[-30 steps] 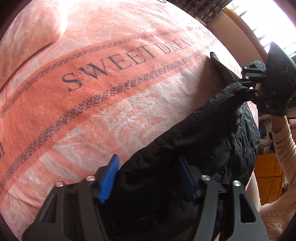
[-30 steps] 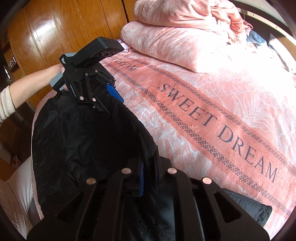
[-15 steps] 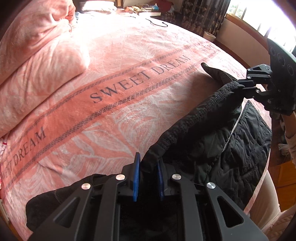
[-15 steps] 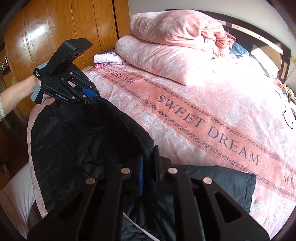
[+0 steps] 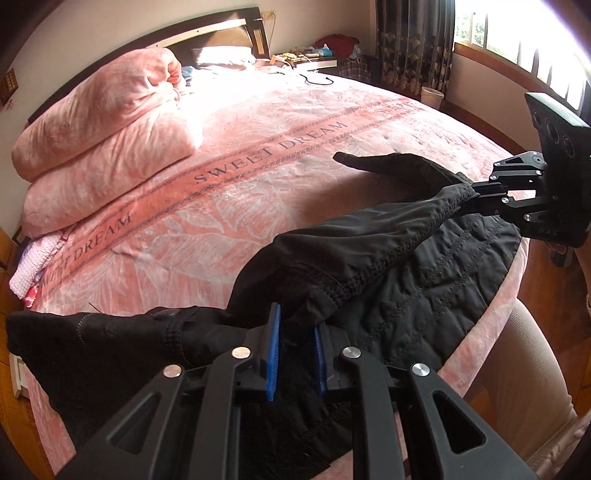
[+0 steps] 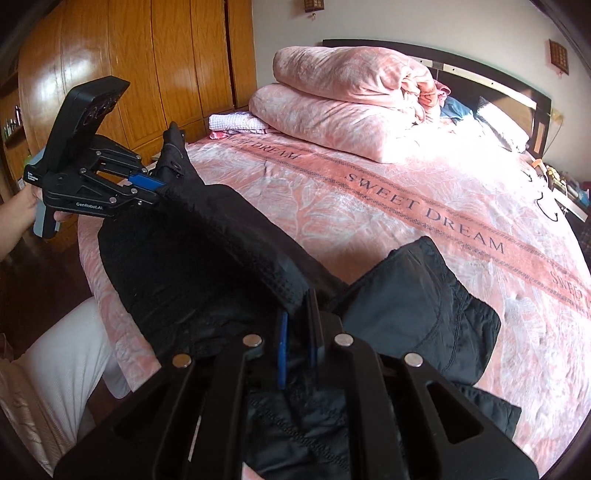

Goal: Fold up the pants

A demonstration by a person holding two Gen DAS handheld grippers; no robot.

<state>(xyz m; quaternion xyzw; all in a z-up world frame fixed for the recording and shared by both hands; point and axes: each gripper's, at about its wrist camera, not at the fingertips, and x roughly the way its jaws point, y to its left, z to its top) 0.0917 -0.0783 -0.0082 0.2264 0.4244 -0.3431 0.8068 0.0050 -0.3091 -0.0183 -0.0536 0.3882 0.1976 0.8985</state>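
From the left wrist camera, the left gripper [image 5: 295, 332] is clamped on a bunched edge of the black pants [image 5: 369, 251], the blue pads [image 5: 272, 354] pressing cloth between them. The pants are stretched from there across to the right gripper [image 5: 476, 199], which pinches the other end of the same stitched edge, lifted off the pink blanket [image 5: 258, 206] that covers the bed. Below that raised edge the quilted part of the pants lies on the blanket by its near rim, and one dark end reaches further onto the blanket toward the "SWEET DREAM" stripe. A folded pink quilt [image 5: 103, 147] is heaped at the far side of the blanket, against the headboard [image 5: 207, 33].

From the right wrist camera, the right gripper [image 6: 297, 332] is closed on black fabric, with the pants running up to the left gripper [image 6: 157, 192], which grasps them near a snap-buttoned corner [image 6: 173, 155] standing upright. A loose flap of the pants [image 6: 424, 306] rests on the blanket [image 6: 406, 206] just beside the right gripper. Wooden wardrobe doors [image 6: 155, 66] stand beyond the blanket's far-left edge.
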